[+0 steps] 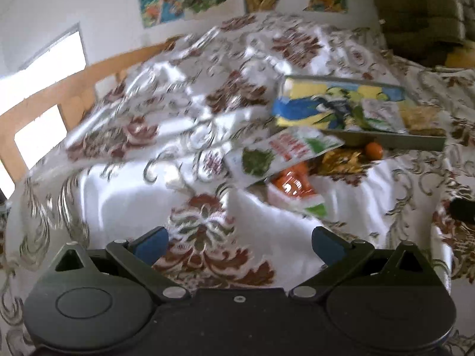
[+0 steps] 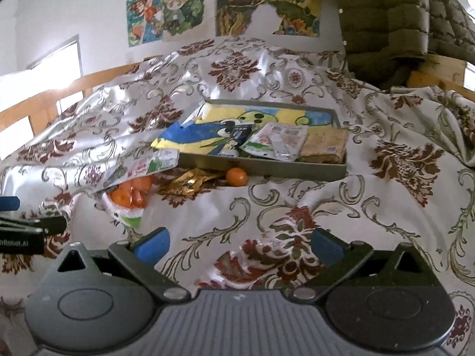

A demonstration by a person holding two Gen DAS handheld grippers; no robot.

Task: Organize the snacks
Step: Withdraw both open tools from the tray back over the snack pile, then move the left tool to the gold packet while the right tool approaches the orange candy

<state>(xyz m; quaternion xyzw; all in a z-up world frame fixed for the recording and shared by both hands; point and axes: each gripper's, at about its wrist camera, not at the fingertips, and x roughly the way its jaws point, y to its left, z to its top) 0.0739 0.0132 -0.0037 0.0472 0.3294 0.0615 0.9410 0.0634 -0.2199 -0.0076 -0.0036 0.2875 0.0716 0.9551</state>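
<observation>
A grey tray [image 2: 267, 169] [image 1: 415, 142] rests on a patterned bedspread and holds a yellow-and-blue bag [image 2: 207, 127] [image 1: 320, 103], a white pouch [image 2: 276, 141] [image 1: 383, 115] and a tan wrapped bar [image 2: 325, 145] [image 1: 421, 117]. In front of the tray lie a white-green pouch [image 2: 145, 167] [image 1: 282, 151], an orange packet [image 2: 130, 197] [image 1: 294, 187], a gold wrapper [image 2: 193, 181] [image 1: 341, 157] and a small orange [image 2: 236, 176] [image 1: 373, 150]. My left gripper [image 1: 239, 244] is open and empty, short of the loose snacks. My right gripper [image 2: 240, 244] is open and empty too, over bare cloth.
The bedspread [image 2: 386, 207] is rumpled into a ridge at the left. A wooden bed rail [image 1: 59, 89] runs along the far left. A green quilted jacket [image 2: 400, 20] hangs at the back right. Posters [image 2: 166, 9] cover the wall. My left gripper's body [image 2: 29, 228] shows at the right view's left edge.
</observation>
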